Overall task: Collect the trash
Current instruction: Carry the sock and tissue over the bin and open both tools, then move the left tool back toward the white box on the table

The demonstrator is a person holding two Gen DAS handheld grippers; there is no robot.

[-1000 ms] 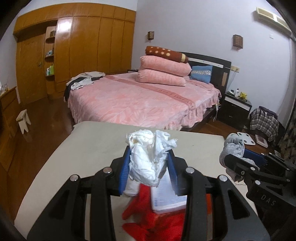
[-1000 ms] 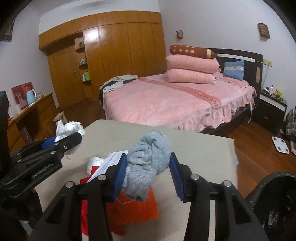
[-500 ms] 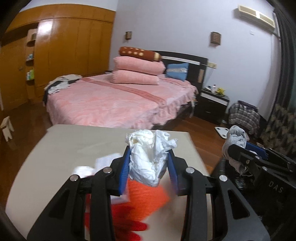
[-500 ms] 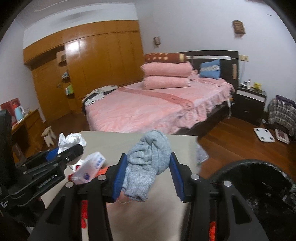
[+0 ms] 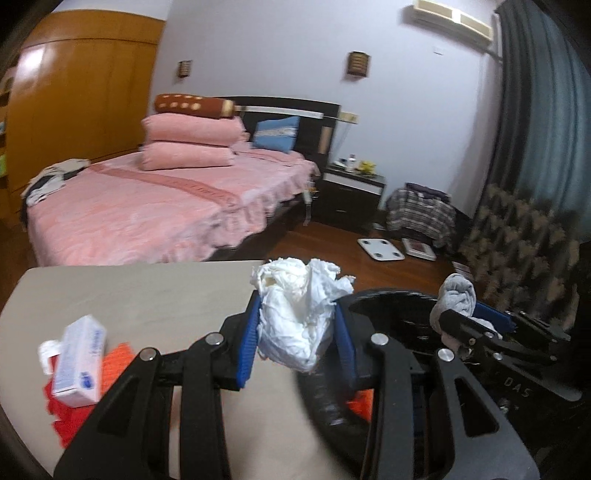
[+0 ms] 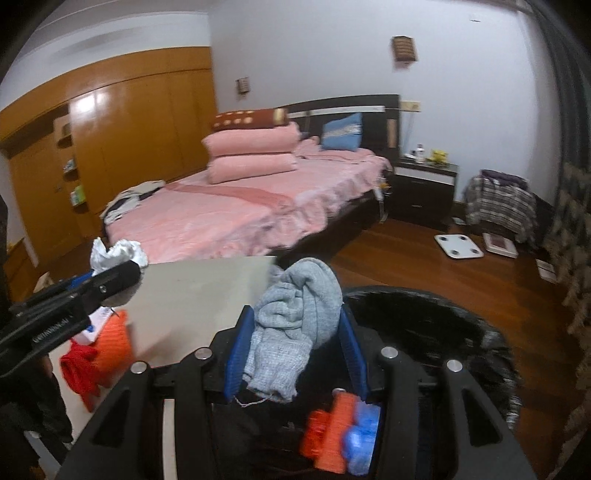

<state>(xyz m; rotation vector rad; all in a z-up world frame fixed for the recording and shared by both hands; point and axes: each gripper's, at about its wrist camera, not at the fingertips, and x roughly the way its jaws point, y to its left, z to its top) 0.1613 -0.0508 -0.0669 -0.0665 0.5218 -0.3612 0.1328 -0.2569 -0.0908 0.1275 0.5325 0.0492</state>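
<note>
- Blue-padded fingers [image 5: 246,350] of our left gripper [image 5: 295,343] are closed part-way on a crumpled white tissue wad [image 5: 299,314], which bulges up above the pads and hangs a little below them.
- Our right gripper [image 6: 295,339] is likewise pinched on a bunched grey sock [image 6: 295,317]; a loose thread dangles from its lower end.
- We hold the tissue wad over the near edge of the beige tabletop [image 5: 147,295], right beside the rim of a black trash bin [image 5: 391,299]; the grey sock hangs over the mouth of that bin [image 6: 443,332].
- Inside the bin, in the right wrist view, we see an orange item [image 6: 328,432] and something blue and crinkled [image 6: 360,443] next to it.
- On the tabletop to our left lie a small white carton with blue print [image 5: 79,362] and a white cap-like piece just behind it, both resting on a red and orange cloth [image 5: 70,417]. The rest of the surface is plain and smooth.
- Beyond the table stands a bed with a pink cover [image 5: 147,206], two folded pink quilts, a brown dotted bolster on top and a blue cushion [image 5: 275,134] against the dark headboard; clothes lie heaped at its far corner.
- A dark nightstand [image 5: 354,195] carries small bottles; a white bathroom scale [image 5: 380,249] sits on the reddish wood floor near a plaid garment [image 5: 421,214].
- Orange-brown wardrobes [image 6: 140,122] fill the left wall, pale walls carry two small sconces and an air conditioner [image 5: 452,18], and a grey-blue curtain [image 5: 543,110] hangs on the right.
</note>
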